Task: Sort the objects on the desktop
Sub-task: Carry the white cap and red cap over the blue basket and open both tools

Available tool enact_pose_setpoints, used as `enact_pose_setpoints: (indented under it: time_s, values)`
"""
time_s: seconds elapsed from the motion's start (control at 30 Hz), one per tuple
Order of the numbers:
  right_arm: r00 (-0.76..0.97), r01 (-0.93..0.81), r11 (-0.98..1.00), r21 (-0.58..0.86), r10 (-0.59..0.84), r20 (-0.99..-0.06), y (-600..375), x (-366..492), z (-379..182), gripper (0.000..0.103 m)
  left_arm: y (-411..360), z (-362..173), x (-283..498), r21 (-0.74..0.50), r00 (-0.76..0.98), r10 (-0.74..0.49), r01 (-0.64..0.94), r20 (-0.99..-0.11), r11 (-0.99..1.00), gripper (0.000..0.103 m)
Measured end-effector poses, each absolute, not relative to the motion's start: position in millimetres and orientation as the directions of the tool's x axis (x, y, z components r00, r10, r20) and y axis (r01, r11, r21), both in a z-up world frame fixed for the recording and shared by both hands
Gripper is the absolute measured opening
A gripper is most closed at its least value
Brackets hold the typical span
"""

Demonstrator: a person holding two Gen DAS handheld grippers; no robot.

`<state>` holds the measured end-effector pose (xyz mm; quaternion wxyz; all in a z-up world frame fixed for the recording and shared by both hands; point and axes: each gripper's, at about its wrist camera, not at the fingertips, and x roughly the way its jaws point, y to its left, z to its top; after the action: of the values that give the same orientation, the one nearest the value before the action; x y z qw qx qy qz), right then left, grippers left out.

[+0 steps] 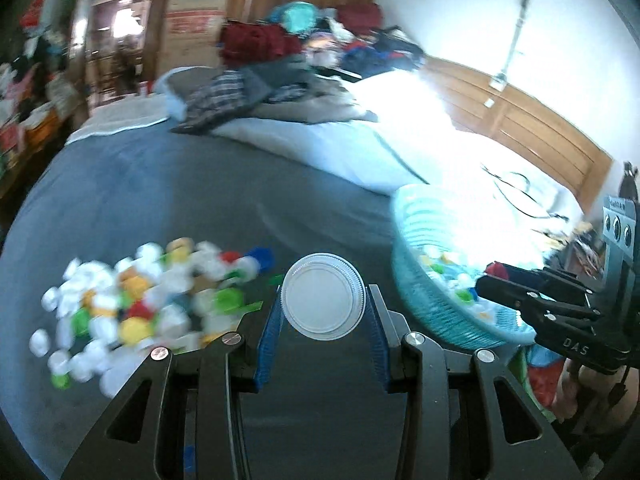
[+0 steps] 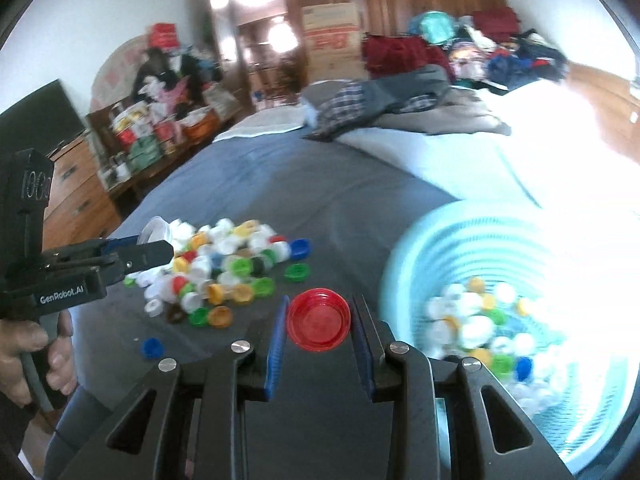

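Note:
My left gripper point(image 1: 325, 294) is shut on a white bottle cap point(image 1: 323, 304), which it holds by the rim above the grey bedspread. To its left lies a pile of loose coloured caps point(image 1: 136, 304). My right gripper point(image 2: 320, 302) is shut on a red cap point(image 2: 319, 320), also lifted off the bed. A teal slatted basket point(image 2: 440, 248) with several caps in it sits to the right. In the left wrist view the right gripper point(image 1: 490, 278) hangs over the basket point(image 1: 420, 312) with the red cap point(image 1: 497, 268). The right wrist view shows the left gripper point(image 2: 158, 246) over the cap pile point(image 2: 224, 268).
A hand point(image 2: 24, 344) grips the left tool's handle. Folded clothes point(image 2: 400, 92) and a bright white pillow point(image 1: 420, 120) lie at the far end of the bed. A wooden dresser point(image 2: 76, 184) stands off the bed's left edge. A blue cap point(image 2: 152, 347) lies apart.

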<state>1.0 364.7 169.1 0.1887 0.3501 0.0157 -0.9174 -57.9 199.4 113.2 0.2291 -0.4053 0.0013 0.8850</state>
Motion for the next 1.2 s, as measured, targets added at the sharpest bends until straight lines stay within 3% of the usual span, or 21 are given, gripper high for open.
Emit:
enact_pose_setpoints:
  time_s: [0.27, 0.53, 1.13, 1.2]
  values:
    - [-0.732, 0.240, -0.967, 0.087, -0.239, -0.638, 446, -6, 186, 0.033, 290, 127, -93, -0.198, -0.486, 0.497, -0.542, -0.719, -0.817, 0.035]
    - [-0.734, 0.138, -0.985, 0.107, -0.174, -0.657, 501, -14, 180, 0.033, 361, 127, -117, -0.164, -0.426, 0.499, -0.613, -0.754, -0.773, 0.035]
    - [-0.721, 0.114, -0.987, 0.109, -0.158, -0.674, 513, -11, 168, 0.033, 370, 145, -123, -0.126, -0.443, 0.488, -0.630, -0.752, -0.766, 0.035]
    - [-0.727, 0.108, -0.990, 0.095, -0.143, -0.671, 512, -10, 170, 0.034, 363, 148, -112, -0.116, -0.456, 0.492, -0.634, -0.742, -0.764, 0.042]
